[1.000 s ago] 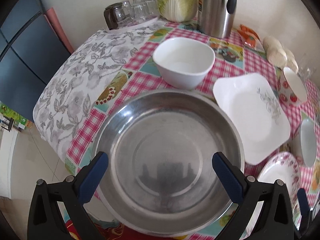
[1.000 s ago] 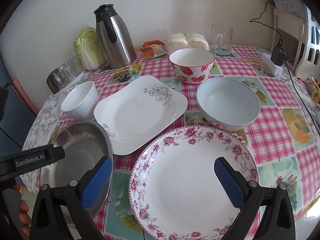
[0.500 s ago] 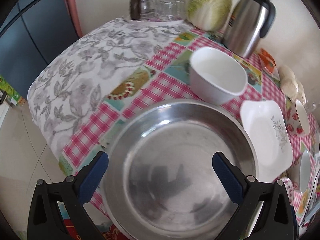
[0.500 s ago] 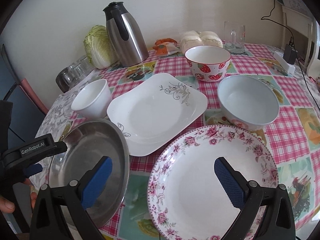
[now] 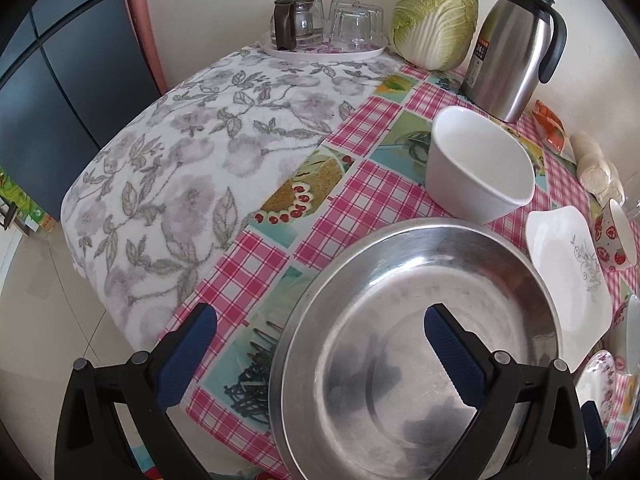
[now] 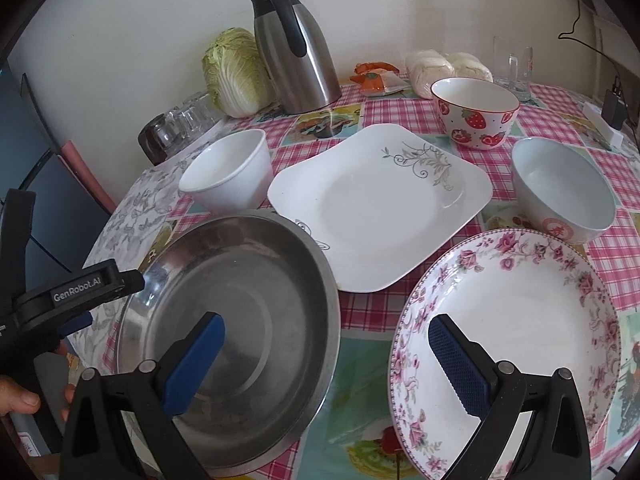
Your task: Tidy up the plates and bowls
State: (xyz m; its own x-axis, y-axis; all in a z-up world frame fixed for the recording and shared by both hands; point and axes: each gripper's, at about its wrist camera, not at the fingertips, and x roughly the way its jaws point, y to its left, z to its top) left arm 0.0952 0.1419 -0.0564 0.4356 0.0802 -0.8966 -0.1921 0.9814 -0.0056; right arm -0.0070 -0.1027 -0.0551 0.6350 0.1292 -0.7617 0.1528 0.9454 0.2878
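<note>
Both grippers are spread wide and pinch nothing. My left gripper (image 5: 320, 356) hovers at the near-left edge of the steel basin (image 5: 420, 352): its left finger is over the checked tablecloth (image 5: 360, 184) outside the rim, its right finger over the basin's inside. From the right wrist view I see the left gripper's black body (image 6: 80, 284) beside the basin's left rim, with my left hand (image 6: 20, 400) below it. My right gripper (image 6: 326, 360) straddles the gap between the basin and the floral plate (image 6: 520, 320); its left finger hangs over the basin's inside, its right finger over the plate's near part.

On the table, the square white plate (image 6: 376, 204) lies behind both, its near-left corner tucked just under or against the basin's rim; I cannot tell which. The white bowl (image 6: 228, 172) stands upright just behind the basin. The pale blue bowl (image 6: 564, 188) sits just beyond the floral plate, and the strawberry bowl (image 6: 476, 112) stands farther back. By the wall are a steel thermos jug (image 6: 296, 48), a cabbage (image 6: 236, 72) and a tray of upturned glasses (image 5: 332, 24).
</note>
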